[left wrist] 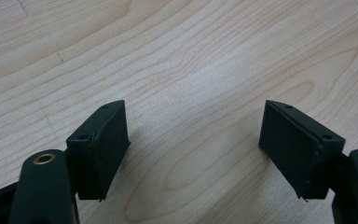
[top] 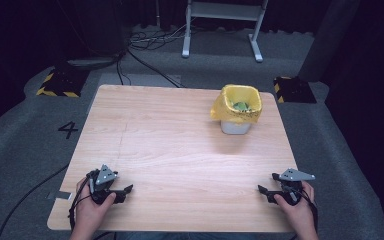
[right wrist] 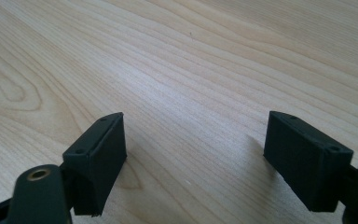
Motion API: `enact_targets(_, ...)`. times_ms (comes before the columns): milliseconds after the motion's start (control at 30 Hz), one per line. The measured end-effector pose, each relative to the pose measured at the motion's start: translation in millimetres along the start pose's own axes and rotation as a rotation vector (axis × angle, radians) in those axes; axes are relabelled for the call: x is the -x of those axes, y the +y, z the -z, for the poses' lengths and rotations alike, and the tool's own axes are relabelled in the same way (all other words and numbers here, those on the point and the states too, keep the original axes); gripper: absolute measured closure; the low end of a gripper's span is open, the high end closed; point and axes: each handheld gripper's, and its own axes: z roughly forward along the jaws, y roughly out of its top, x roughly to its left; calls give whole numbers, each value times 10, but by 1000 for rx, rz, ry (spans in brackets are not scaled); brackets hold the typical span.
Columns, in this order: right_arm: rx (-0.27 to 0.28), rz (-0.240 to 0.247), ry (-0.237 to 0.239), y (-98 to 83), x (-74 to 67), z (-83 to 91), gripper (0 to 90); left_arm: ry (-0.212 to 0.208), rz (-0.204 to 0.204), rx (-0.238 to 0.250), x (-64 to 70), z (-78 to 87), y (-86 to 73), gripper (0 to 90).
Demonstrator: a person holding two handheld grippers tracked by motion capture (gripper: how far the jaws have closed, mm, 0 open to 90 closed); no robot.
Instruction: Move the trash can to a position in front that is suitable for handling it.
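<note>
The left black two-jaw gripper (left wrist: 193, 154) and right black two-jaw gripper (right wrist: 193, 161) sat wide apart, empty, on the pale wooden table (top: 180, 150). Risk: the yellow-bagged white bin (top: 237, 111) near the far edge could tip if snagged.

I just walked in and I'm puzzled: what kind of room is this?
Probably a recording studio or lab for filming hand tasks. A lone wooden table stands on grey carpet among dark curtains, cables trail across the floor, and a number 4 marks the station. A person holds tongs, left and right.

right gripper (right wrist: 193, 163), fingers (right wrist: 98, 161) spread, bare wooden table (right wrist: 191, 70)
</note>
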Motion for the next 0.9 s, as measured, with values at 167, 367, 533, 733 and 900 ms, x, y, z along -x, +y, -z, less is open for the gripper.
enact_targets(167,0,2,1,2,3,-2,206,-1,1,0,0,0,0,236)
enact_targets(367,1,2,2,2,3,-2,206,0,0,-1,-1,0,1,236)
enact_targets(533,1,2,1,2,3,-2,207,-1,0,-1,0,0,0,236)
enact_targets(733,0,0,0,3,2,-1,210,-1,-3,-1,-5,-2,3,235)
enact_targets(900,2,-10,-5,2,0,2,225,-7,1,-2,-10,-14,15,235)
